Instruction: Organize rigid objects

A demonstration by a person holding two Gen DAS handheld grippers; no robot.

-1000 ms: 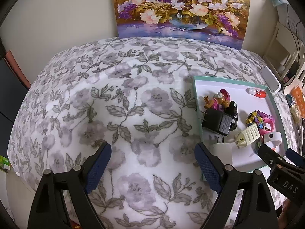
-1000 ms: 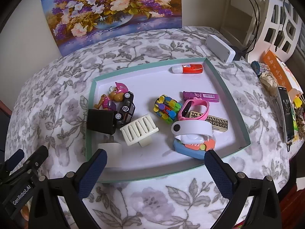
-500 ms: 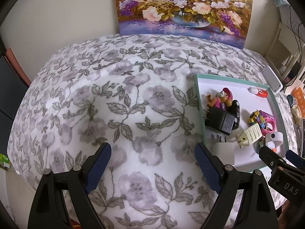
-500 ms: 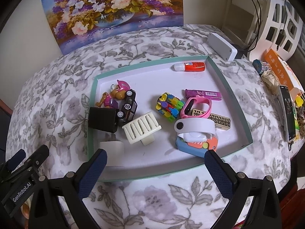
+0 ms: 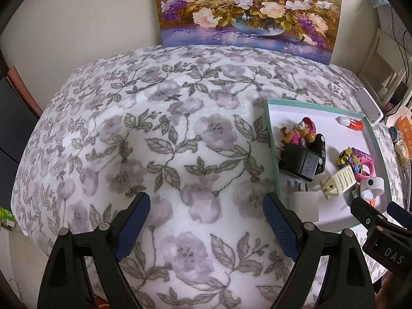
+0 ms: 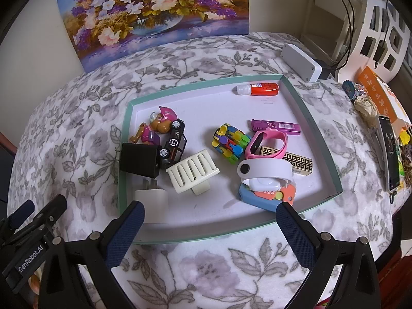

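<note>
Left hand-held gripper (image 5: pixel 206 221): jaws spread wide apart, nothing between them. It hangs over bare floral cloth (image 5: pixel 180 141) covering the desk. The tray (image 5: pixel 270 139) lies ahead and to its right, with the near-left corner just beyond the right finger.

Right hand-held gripper (image 6: pixel 209 225): jaws likewise apart and empty. It hangs at the near rim of the tray (image 6: pixel 231 231), its fingertips flanking the near wall.

Tray contents, placed relative to the right hand-held gripper:
- White charger (image 6: pixel 152 203), just ahead of the left fingertip, in the near-left corner.
- Black adapter (image 6: pixel 139 161), beyond the white charger, against the left wall.
- Toy car (image 6: pixel 175 141) and pup figure (image 6: pixel 159 126), touching each other, further ahead on the left.
- Cream slotted clip (image 6: pixel 191 171), ahead, near centre.
- Multicoloured block toy (image 6: pixel 230 139), ahead, beyond centre.
- Pink band (image 6: pixel 267 144), white band (image 6: pixel 265 170) and blue-orange piece (image 6: pixel 265 197), heaped together ahead of the right fingertip; the white band rests on the blue-orange piece.
- Patterned box (image 6: pixel 298 162), partly under the bands.
- Purple lighter (image 6: pixel 275 127), beyond the pink band.
- Red glue bottle (image 6: pixel 258 88), lying on its side at the far-right corner.

Outside the tray: a white box (image 6: pixel 301 61) beyond the far-right corner; a flower painting (image 6: pixel 154 13) leans against the wall.
</note>
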